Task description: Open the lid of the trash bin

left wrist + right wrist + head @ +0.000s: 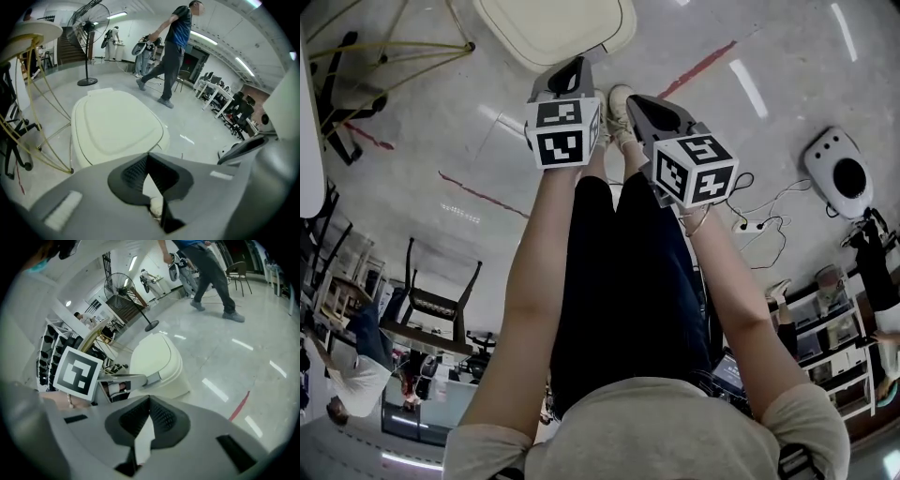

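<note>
You stand over a glossy grey floor (441,122) with both bare forearms (539,281) stretched forward and down, side by side, each tool carrying a black-and-white marker cube (563,131). The left tool (575,67), a matte grey shell with ribbed black pads (133,168), has its jaws drawn together at the tips with nothing between them. The right tool (636,101) is pinched to the same narrow point, also empty. Just beyond both tips sits the trash bin (553,28), smooth cream plastic with rounded corners, its shallow-domed lid (115,124) lying flat and closed. The left tool points at the bin's near edge; the right hangs just beside it, short of the bin's right corner.
</note>
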`<state>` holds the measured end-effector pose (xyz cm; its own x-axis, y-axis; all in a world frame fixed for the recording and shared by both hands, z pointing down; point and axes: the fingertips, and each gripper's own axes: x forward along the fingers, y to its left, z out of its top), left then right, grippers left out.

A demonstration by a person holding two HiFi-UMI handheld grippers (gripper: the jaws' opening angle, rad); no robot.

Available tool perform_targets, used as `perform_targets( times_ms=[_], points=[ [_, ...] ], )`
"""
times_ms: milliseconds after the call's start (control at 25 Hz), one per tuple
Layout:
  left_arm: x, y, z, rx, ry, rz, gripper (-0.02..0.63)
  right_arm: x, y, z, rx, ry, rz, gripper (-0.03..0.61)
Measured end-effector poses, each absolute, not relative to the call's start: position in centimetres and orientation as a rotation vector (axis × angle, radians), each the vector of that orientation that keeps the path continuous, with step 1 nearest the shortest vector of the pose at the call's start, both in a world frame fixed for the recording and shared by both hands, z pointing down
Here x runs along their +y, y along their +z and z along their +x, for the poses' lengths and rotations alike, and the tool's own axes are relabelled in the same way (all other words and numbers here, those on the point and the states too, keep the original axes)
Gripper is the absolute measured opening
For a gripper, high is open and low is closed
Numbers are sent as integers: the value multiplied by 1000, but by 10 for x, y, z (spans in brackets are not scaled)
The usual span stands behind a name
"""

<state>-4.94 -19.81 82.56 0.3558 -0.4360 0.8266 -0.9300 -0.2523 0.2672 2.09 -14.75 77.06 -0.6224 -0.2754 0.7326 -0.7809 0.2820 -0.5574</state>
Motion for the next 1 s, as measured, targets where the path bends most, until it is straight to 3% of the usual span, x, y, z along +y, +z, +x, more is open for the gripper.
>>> perform_targets(
  times_ms=[840, 1000],
  points=[
    [-187, 840, -38, -1119, 961, 1921, 9, -175, 784, 24, -2043, 1330, 1063, 8],
    [-189, 830, -45, -1150, 811, 1818, 9, -170, 776, 27, -2043, 1325, 1058, 8]
  ],
)
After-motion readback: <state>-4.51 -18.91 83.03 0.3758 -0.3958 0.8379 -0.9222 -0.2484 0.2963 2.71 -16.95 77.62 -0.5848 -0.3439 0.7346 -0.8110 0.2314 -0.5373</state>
